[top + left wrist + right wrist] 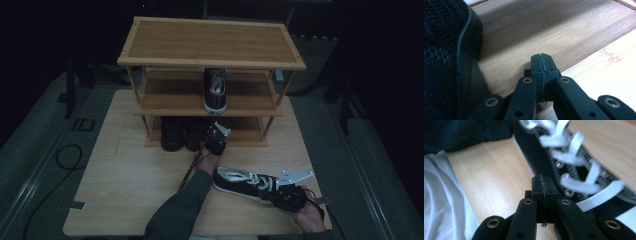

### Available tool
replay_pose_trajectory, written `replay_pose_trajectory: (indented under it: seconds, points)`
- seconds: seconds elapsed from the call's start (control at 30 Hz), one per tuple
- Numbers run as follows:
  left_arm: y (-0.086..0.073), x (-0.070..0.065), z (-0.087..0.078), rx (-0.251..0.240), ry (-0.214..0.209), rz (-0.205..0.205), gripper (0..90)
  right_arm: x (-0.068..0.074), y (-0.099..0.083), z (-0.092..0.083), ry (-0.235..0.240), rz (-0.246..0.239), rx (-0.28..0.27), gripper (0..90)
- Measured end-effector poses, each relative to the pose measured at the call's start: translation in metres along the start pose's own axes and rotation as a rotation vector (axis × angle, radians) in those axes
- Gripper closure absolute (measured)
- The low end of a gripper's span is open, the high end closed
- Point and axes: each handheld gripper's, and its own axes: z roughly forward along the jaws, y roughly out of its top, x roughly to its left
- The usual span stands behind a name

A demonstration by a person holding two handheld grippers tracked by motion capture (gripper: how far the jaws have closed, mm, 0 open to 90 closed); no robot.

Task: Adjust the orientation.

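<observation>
A black sneaker with white laces (243, 181) lies on its side on the wooden table (130, 180), toe to the left. My right gripper (278, 192) is at its heel end, held by a hand. In the right gripper view the jaws (543, 185) are shut, nothing shows between them, and the laced sneaker (574, 170) lies just to their right. My left gripper (216, 136) reaches to the rack's bottom shelf. Its jaws (541, 62) are shut and empty over the bamboo board (554, 30), beside a black shoe (449, 57).
A three-shelf bamboo rack (210, 42) stands at the table's far side. A matching sneaker (215, 91) sits on its middle shelf, and two dark shoes (181, 133) on the bottom one. A cable (70, 157) lies left of the table. White cloth (444, 200) shows near the right gripper.
</observation>
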Motion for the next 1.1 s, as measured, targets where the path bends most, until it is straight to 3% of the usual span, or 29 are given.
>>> replay_pose_trajectory:
  seconds: [0.17, 0.4, 0.67, 1.1]
  points:
    - [0.0, 0.0, 0.0, 0.0, 0.002, 0.002, 90.0, 0.006, -0.006, 0.009, 0.011, -0.024, 0.051, 90.0]
    - [0.0, 0.0, 0.0, 0.0, 0.001, 0.001, 90.0, -0.002, -0.009, 0.016, -0.052, -0.006, 0.117, 90.0]
    - [0.0, 0.0, 0.0, 0.0, 0.002, 0.0, 90.0, -0.006, -0.011, 0.015, -0.052, 0.008, 0.108, 90.0]
    - [0.0, 0.0, 0.0, 0.0, 0.004, 0.001, 90.0, -0.031, -0.012, 0.001, -0.202, 0.093, 0.098, 90.0]
